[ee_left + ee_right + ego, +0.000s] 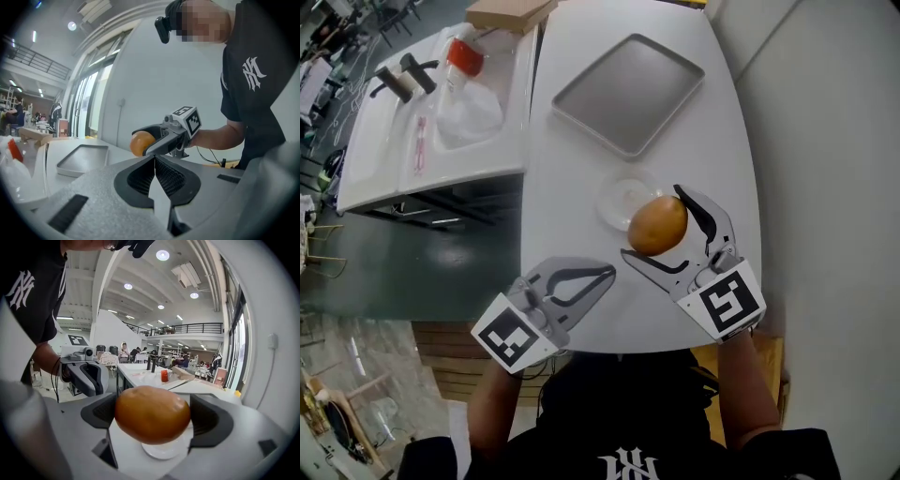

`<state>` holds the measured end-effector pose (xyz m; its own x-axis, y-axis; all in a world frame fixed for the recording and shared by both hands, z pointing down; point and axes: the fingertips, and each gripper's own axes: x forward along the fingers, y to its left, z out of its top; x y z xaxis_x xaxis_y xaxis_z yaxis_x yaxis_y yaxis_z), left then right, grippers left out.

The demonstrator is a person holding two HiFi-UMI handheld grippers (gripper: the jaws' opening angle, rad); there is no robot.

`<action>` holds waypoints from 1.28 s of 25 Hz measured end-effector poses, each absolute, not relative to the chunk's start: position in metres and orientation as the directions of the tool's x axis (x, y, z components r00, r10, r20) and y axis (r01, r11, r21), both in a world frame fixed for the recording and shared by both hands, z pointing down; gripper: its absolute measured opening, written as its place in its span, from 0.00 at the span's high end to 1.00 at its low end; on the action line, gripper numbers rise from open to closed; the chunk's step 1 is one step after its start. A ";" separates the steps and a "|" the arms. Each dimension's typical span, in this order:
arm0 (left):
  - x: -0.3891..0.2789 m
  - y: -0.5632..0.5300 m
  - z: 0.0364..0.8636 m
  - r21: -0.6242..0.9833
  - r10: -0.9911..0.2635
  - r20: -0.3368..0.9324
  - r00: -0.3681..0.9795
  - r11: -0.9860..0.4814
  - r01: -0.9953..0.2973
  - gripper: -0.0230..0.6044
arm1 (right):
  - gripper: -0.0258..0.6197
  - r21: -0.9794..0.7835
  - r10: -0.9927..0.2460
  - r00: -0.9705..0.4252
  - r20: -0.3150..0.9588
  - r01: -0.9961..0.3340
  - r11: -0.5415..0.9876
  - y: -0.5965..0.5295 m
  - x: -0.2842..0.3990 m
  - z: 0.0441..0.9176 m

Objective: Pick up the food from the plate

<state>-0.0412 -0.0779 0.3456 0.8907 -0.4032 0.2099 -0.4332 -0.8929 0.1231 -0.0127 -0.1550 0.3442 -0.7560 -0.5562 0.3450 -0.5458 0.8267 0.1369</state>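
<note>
The food (pixel 661 228), a round brown lump, sits clamped between the jaws of our right gripper (pixel 651 221), which are spread wide to its full width and press it on both sides. We see it over the near edge of the plate; whether it touches the plate we cannot tell. The white table (pixel 581 141) carries everything. At its far end lies a grey tray (pixel 628 92), bare. Our left gripper (pixel 609 274) hovers low over the near left of the table, its jaws brought together on nothing. The small clear plate (pixel 617 199) lies between tray and grippers.
</note>
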 end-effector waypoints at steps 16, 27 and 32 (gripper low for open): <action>-0.047 0.070 0.253 -0.012 -0.373 0.109 0.922 -0.927 -0.374 0.95 | 0.27 0.257 -0.658 -0.748 0.087 -0.621 0.740 0.039 0.017 0.230; -0.027 0.108 0.224 -0.007 -0.376 0.107 0.920 -0.926 -0.378 0.95 | 0.27 0.151 -0.636 -0.772 0.021 -0.626 0.765 0.117 0.035 0.209; -0.016 0.106 0.225 -0.028 -0.403 0.115 0.908 -0.915 -0.402 0.95 | 0.27 0.134 -0.591 -0.807 -0.016 -0.587 0.798 0.109 0.039 0.213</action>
<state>-0.0164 0.1062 0.2255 0.9081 -0.4027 0.1149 -0.4023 -0.9151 -0.0283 0.0394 0.1088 0.2128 -0.8067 -0.5907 -0.0164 -0.5873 0.7983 0.1336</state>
